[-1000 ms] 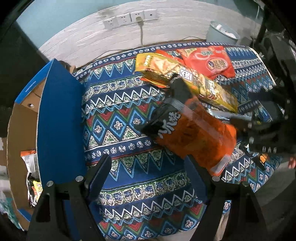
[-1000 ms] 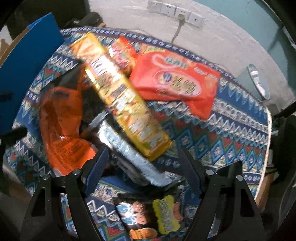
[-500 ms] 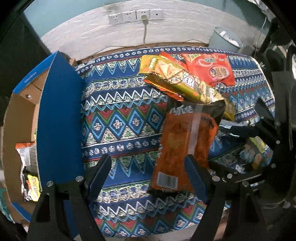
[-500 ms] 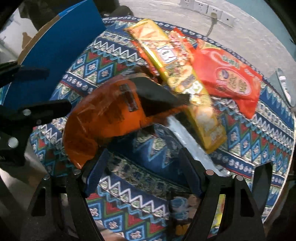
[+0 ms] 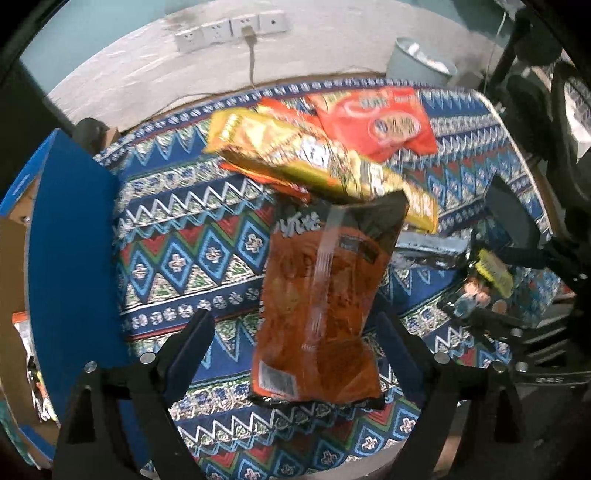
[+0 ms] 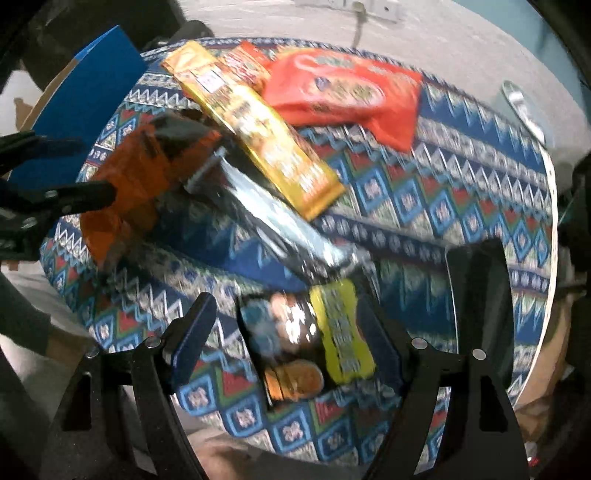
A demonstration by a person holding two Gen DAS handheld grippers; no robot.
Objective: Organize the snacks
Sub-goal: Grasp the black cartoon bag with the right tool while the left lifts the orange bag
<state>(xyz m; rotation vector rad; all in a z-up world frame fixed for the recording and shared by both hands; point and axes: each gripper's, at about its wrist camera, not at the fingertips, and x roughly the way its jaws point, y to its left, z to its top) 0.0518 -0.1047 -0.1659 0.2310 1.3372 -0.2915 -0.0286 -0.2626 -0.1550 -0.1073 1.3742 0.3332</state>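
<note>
An orange and black snack bag (image 5: 321,299) lies on the patterned tablecloth (image 5: 192,258), between the open fingers of my left gripper (image 5: 295,339); the jaws stand wide on either side and do not press it. The bag also shows in the right wrist view (image 6: 144,177). My right gripper (image 6: 291,332) is open over a dark snack pack with a yellow label (image 6: 306,339). A long yellow pack (image 5: 317,162) and a red bag (image 5: 380,125) lie further back. A silver pack (image 6: 273,214) lies mid-table.
A cardboard box with a blue flap (image 5: 70,251) stands at the table's left side and holds some snacks. A wall with sockets (image 5: 229,29) and a grey bin (image 5: 421,62) are behind the table. The table's round edge (image 6: 550,206) is at the right.
The orange bag left the right gripper and came to lie flat between my left fingers. My right gripper drew back to the right, over the dark pack.
</note>
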